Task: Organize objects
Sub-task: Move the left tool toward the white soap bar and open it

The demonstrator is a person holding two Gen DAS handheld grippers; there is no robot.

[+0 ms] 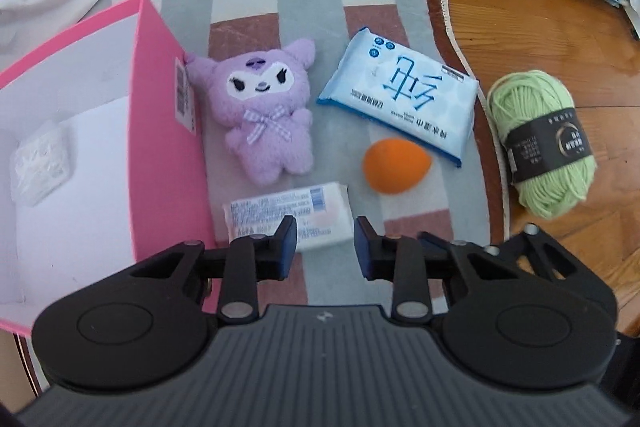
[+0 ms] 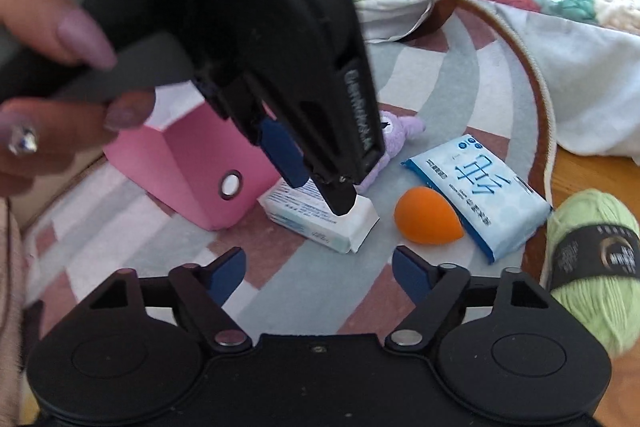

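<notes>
The left gripper [image 1: 325,247], fingers narrowly spread and empty, hangs directly above the white tissue pack [image 1: 288,221], whose long axis runs left-right at lower centre.

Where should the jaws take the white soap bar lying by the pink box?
Across the short width of the soap bar, near its middle, coming from above. It lies flat on the rug, so only its long side faces give the jaws flat, parallel surfaces. The pink box stands close beside one end, so an end grip looks crowded.
</notes>
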